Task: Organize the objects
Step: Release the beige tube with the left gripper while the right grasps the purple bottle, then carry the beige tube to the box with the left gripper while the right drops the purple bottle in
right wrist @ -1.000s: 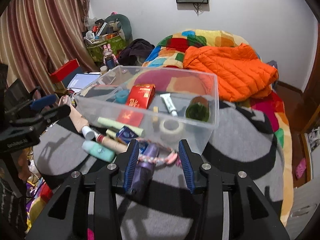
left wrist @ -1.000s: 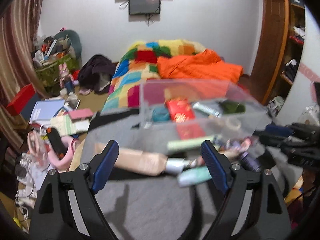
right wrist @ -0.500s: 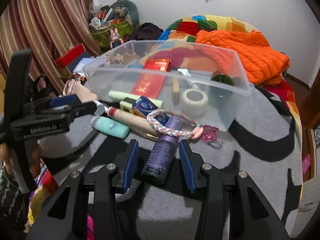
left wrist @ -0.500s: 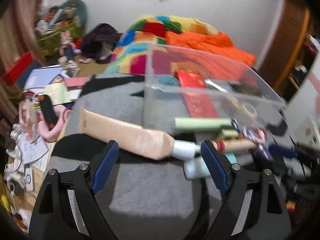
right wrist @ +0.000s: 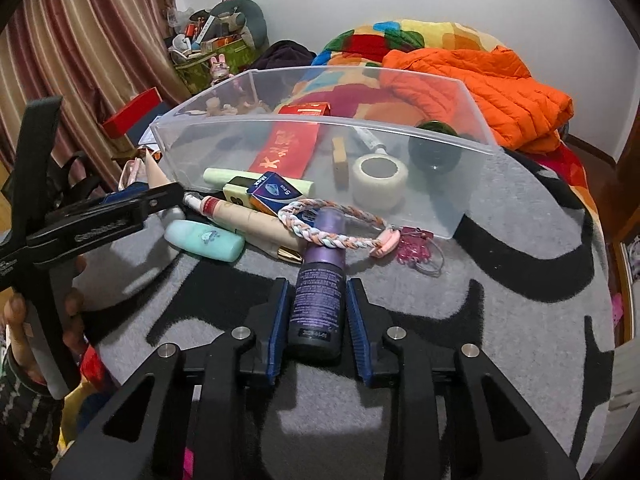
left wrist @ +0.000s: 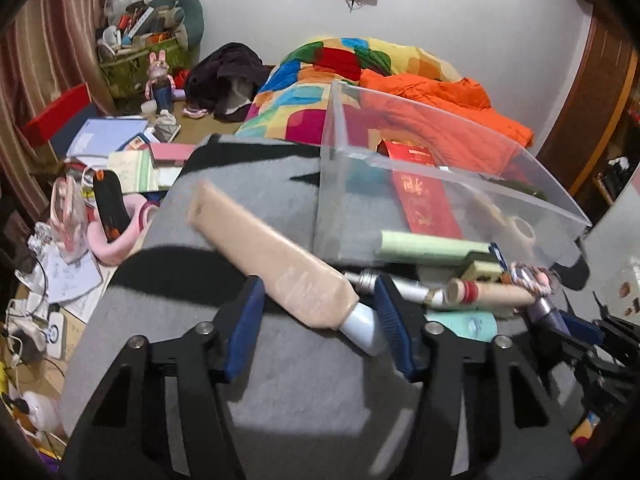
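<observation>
Item: your right gripper [right wrist: 316, 320], jaws just closing, astride the purple bottle [right wrist: 318, 300]; pads look to touch its sides, though the contact is hard to confirm. Bottle lies on the grey blanket [right wrist: 500, 300], cap at 12 o'clock under the braided cord [right wrist: 332, 228].

Item: your left gripper [left wrist: 320, 316], jaws just closing around the beige tube [left wrist: 276, 264] near its white cap [left wrist: 362, 328], not yet pressing.

Item: clear bin [right wrist: 320, 128], at 12 o'clock.

Risk: lifting the bottle may drag the cord. The tube, gripped at one end, may droop and slip.
</observation>
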`<action>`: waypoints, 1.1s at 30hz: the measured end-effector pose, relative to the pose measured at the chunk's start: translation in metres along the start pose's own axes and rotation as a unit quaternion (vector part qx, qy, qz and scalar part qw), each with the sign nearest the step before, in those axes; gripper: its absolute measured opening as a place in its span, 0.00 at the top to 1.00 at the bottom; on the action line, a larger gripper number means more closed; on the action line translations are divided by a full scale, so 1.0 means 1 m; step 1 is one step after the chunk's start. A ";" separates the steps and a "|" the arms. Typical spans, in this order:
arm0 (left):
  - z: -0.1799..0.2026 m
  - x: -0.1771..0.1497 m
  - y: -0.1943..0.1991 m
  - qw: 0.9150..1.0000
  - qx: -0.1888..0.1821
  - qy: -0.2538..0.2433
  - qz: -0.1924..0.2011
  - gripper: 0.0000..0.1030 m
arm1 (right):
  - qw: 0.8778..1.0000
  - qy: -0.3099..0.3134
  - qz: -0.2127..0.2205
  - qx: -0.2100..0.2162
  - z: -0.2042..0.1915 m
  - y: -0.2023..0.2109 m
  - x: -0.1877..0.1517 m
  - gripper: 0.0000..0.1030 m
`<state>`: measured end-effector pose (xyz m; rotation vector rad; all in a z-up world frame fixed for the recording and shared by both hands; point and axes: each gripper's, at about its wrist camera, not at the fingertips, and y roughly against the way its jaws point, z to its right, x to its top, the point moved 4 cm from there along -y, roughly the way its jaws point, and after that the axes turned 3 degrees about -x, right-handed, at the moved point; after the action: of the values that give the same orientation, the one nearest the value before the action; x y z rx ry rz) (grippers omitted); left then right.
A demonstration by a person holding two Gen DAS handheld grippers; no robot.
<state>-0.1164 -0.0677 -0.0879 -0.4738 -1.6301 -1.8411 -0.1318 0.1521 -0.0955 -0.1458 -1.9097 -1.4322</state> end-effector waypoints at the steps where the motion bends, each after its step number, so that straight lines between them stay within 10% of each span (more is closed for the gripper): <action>1: -0.003 -0.002 0.003 1.000 -0.001 0.002 0.000 0.51 | 1.000 0.003 0.002 -0.002 0.000 0.001 -0.001 0.76; 8: -0.015 -0.028 0.033 1.000 0.008 -0.022 0.005 0.78 | 1.000 0.006 0.008 -0.010 0.002 0.010 -0.007 0.77; 33: -0.027 -0.049 0.050 0.998 0.034 -0.042 0.029 0.79 | 0.999 0.030 0.016 -0.031 -0.007 0.014 -0.020 0.77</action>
<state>-0.0436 -0.0858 -0.0865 -0.5698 -1.7097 -1.7385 -0.1073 0.1575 -0.0960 -0.1600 -1.8079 -1.4598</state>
